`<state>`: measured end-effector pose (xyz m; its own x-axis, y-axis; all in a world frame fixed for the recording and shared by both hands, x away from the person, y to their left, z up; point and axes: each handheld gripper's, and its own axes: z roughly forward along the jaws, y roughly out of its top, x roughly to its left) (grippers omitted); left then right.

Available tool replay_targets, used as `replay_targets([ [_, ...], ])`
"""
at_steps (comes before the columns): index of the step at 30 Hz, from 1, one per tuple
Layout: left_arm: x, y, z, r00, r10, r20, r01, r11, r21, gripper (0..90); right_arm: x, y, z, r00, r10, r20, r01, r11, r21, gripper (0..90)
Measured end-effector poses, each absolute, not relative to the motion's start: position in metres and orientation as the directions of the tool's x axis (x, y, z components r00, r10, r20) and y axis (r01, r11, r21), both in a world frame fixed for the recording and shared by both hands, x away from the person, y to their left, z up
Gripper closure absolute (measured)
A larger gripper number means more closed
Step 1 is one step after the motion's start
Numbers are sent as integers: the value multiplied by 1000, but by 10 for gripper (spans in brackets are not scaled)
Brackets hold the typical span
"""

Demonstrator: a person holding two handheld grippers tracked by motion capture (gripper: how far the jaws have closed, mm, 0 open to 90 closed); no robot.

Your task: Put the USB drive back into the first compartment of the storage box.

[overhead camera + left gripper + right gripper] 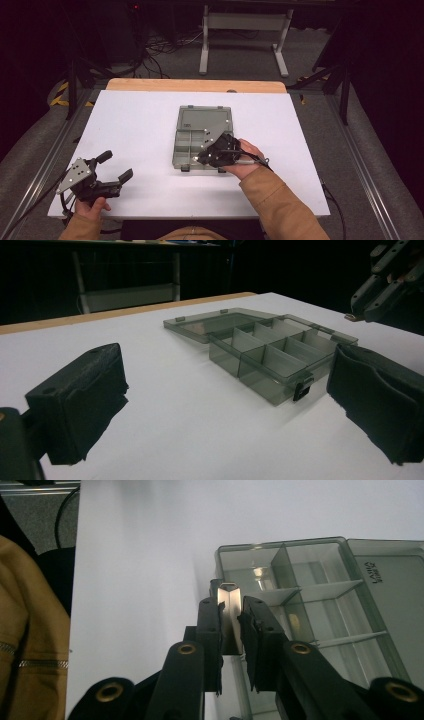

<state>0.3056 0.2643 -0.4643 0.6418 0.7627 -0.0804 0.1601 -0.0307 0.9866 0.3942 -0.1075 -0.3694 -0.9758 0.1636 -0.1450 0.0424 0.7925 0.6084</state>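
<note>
Right gripper view looks straight down the right claw (230, 612), whose jaws are clamped on a small, thin, pale metal piece (229, 600), bent or folded along its length as far as the glare lets me judge. It is held over the near edge of the organizer box (300, 615), above the bare compartments. That piece looks light, rigid and smooth, so it is likely to slip or twist if pinched at a tip; the flat faces on either side of the fold, where the pads sit now, seem the right place to hold it. High view shows the box (192, 145) lying near the middle of the white surface (135, 125), lid folded flat away from the person, with the right claw (207, 157) at its near right corner. The box is clear grey plastic with thin dividers: probably light and stiff, and prone to slide on the smooth surface if nudged, so any placing should go down gently or the base should be steadied by its outer wall. Left gripper view shows the left claw (225, 405) spread wide with nothing between its jaws, low over the surface, well apart from the box (265, 355).
</note>
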Motion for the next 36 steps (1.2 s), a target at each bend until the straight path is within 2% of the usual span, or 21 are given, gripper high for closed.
replay_targets([
  [15,305,265,-464,641,764,-78,160,-33,987,32,417,-99,-363,-953,261,-154,100,751,652,789],
  [36,305,265,-464,643,762,-77,164,-38,986,32,450,-90,-369,-911,397,-113,216,692,689,788],
])
